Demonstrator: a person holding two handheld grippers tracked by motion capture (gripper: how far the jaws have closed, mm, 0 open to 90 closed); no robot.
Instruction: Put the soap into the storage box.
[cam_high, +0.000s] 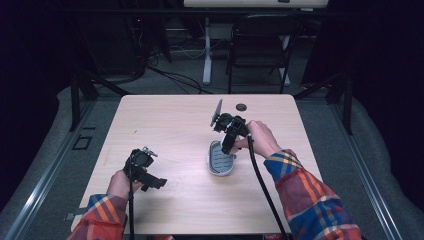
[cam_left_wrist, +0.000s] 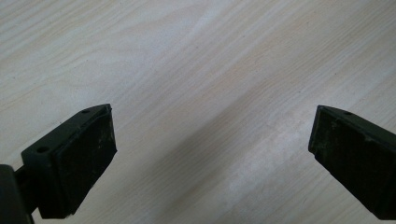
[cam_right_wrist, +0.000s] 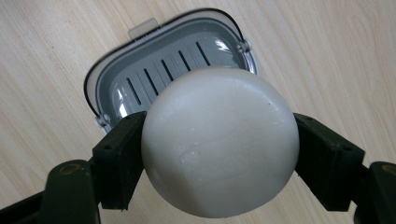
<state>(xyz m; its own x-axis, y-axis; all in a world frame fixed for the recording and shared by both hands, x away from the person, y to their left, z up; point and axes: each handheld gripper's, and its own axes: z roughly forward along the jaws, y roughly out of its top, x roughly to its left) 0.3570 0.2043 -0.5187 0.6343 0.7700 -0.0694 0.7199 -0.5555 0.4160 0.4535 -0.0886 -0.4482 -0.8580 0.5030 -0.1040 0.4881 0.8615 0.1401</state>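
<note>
right gripper (cam_right_wrist: 219, 149) clamped on a round white soap (cam_right_wrist: 219, 144) over the grey dish (cam_right_wrist: 140, 79), frame centre — looks slick, so squeezing its widest sides seems smart — left gripper (cam_left_wrist: 210, 149) gapes empty.

A pale wooden table top (cam_high: 170, 125) with fine wavy grain and a smooth, matt finish is seen, a soft sheen being caught across it in the left gripper view. A grey oval plastic soap dish (cam_right_wrist: 140, 70) with a slotted floor is shown as glossy, bright highlights lying at 3 and 9 o'clock on its inner wall. A round off-white bar of soap (cam_right_wrist: 219, 140) looks smooth and waxy, faintly scuffed, with a dull satin surface. The black pads (cam_left_wrist: 88, 154) are seen as matt and slightly rough, speckled with pale dust. The orange-and-blue plaid sleeves (cam_high: 310, 195) appear to be soft woven cloth.
</note>
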